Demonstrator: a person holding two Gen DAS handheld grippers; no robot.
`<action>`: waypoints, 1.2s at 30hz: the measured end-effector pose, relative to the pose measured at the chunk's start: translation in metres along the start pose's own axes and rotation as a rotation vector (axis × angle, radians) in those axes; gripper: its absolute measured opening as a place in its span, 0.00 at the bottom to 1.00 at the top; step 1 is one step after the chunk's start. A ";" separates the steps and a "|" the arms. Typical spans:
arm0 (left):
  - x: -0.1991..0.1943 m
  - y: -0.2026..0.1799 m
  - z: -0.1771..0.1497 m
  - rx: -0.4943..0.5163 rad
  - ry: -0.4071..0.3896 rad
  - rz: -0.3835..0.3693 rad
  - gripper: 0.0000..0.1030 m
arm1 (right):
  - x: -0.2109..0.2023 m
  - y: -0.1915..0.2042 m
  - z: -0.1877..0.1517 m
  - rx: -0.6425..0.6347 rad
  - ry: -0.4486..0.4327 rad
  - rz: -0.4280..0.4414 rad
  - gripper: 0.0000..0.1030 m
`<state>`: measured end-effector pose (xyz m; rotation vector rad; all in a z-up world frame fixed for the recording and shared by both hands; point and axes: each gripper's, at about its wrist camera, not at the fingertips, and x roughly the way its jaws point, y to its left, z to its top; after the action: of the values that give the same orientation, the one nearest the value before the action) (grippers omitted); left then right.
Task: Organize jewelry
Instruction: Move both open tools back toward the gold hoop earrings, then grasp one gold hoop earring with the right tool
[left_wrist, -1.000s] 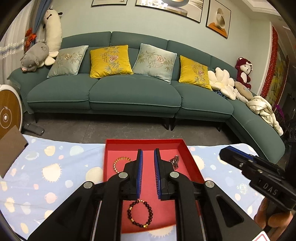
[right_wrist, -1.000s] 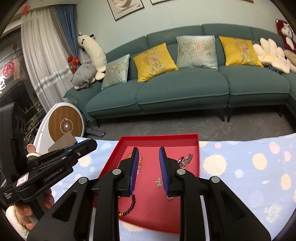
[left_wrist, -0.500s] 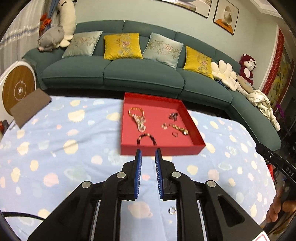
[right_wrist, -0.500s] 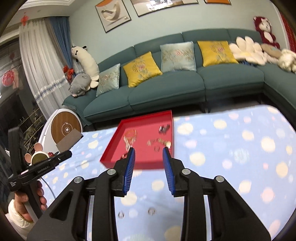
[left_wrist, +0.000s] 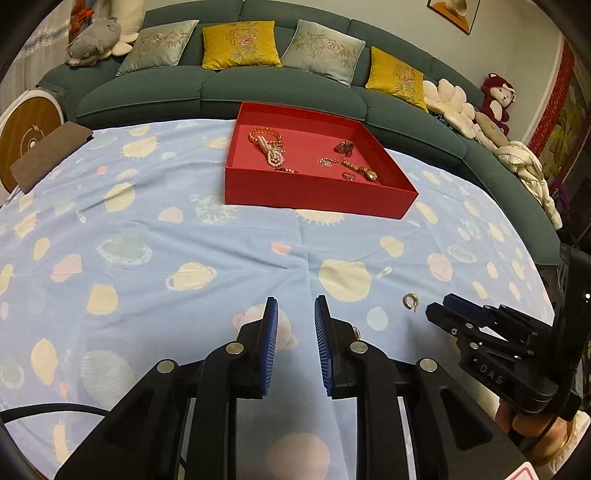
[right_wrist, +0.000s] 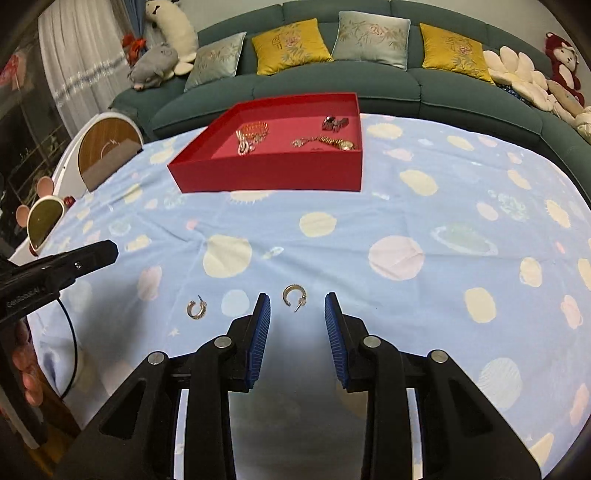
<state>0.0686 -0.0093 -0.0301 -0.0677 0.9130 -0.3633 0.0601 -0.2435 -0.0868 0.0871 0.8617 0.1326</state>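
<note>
**Two hoop earrings lay loose as both hand-held grippers hung low**

A gold hoop earring (right_wrist: 294, 295) lay on the planet-print cloth (right_wrist: 406, 229) of the surface, just ahead of the right hand-held gripper (right_wrist: 297, 317) and in line with the gap between its blue pads, which stood spread and touched nothing. A second hoop earring (right_wrist: 195, 308) sat near it, off to the left of that pad. Over on the other side, the left hand-held gripper (left_wrist: 295, 321) was opening its jaws with only bare cloth between them. Further back stood the red tray (left_wrist: 317, 192), well apart from the earrings, and it held a pearl and gold bracelet bundle (left_wrist: 271, 147), a gold watch (left_wrist: 360, 170), a small ring (left_wrist: 349, 176) and a dark clip (left_wrist: 343, 147). Beyond the surface ran the green sofa (right_wrist: 332, 85) with its yellow and grey cushions
</note>
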 end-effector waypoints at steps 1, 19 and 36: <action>0.002 -0.001 -0.001 0.001 0.006 -0.004 0.20 | 0.005 0.002 -0.001 -0.011 0.006 -0.005 0.30; 0.016 -0.010 -0.017 0.004 0.064 -0.058 0.26 | 0.036 0.014 0.003 -0.062 0.040 -0.041 0.17; 0.048 -0.045 -0.024 0.074 0.104 -0.077 0.26 | 0.011 -0.009 0.007 0.011 -0.008 -0.028 0.16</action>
<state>0.0638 -0.0653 -0.0713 -0.0163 1.0012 -0.4754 0.0732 -0.2504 -0.0914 0.0855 0.8559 0.1011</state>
